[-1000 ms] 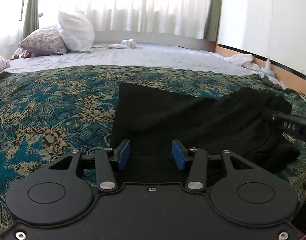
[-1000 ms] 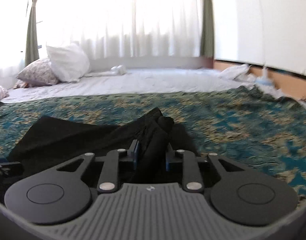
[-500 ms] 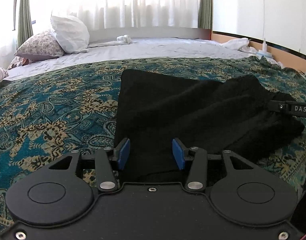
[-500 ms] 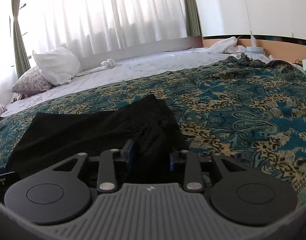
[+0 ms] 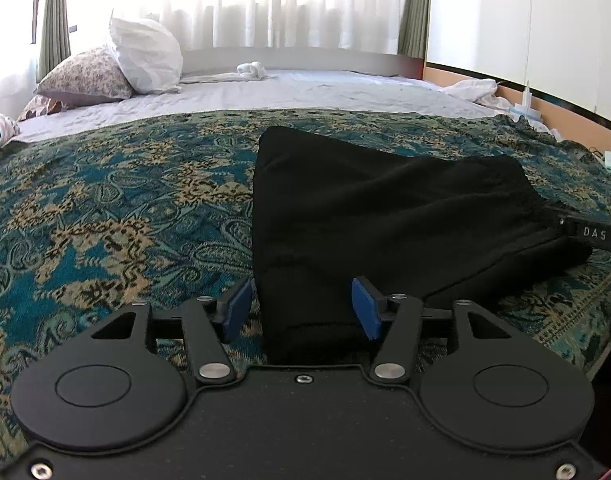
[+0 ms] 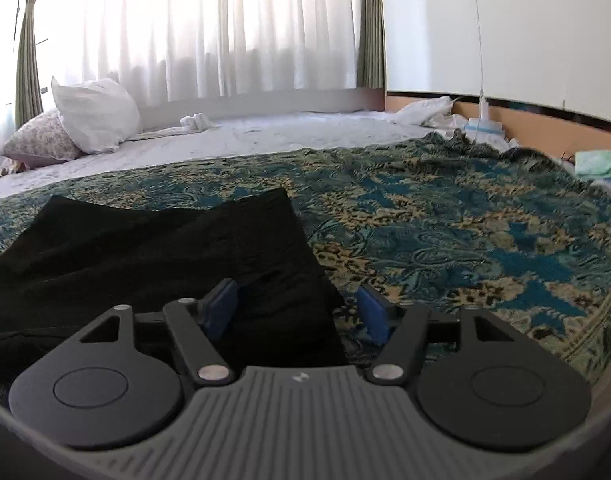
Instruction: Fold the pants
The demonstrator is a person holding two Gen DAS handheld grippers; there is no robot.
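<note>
black pants (image 5: pixel 369 216) lie folded on the patterned teal bedspread (image 5: pixel 105 208), spread flat, one corner toward the pillows (image 5: pixel 145 56). left gripper (image 5: pixel 301 308): jaws part open and just opened further, near edge of the cloth between them, pads not pressing on it. right gripper (image 6: pixel 295 312): jaws wide, just been opening; the right-hand corner of the pants (image 6: pixel 153 256) lies loose between them, touching neither pad.

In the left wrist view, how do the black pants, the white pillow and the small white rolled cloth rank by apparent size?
1. black pants, though nearest the camera
2. white pillow
3. small white rolled cloth, farthest away
</note>
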